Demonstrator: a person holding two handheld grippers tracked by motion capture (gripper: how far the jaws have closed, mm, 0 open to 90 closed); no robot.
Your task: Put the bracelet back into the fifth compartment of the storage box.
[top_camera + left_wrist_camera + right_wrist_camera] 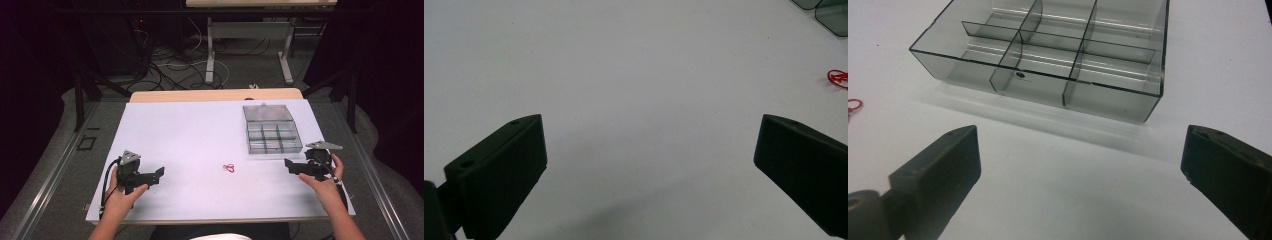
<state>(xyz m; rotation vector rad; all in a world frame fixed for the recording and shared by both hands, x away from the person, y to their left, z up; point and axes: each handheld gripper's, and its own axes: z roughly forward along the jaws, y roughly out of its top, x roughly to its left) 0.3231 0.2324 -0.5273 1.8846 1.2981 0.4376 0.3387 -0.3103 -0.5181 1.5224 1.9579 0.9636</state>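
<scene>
A small red looped object lies on the white table top, between my two hands; it shows at the right edge of the left gripper view and at the left edge of the right gripper view. A clear smoky plastic box with divided compartments sits at the back right, its lid open behind it; it stands close in front of the right jaws. My left gripper is open over bare table at the front left. My right gripper is open just below the box.
The white sheet ends at the table's front edge. Beyond the table's far edge are a floor with tangled cables and the legs of another table. Dark curtains flank both sides.
</scene>
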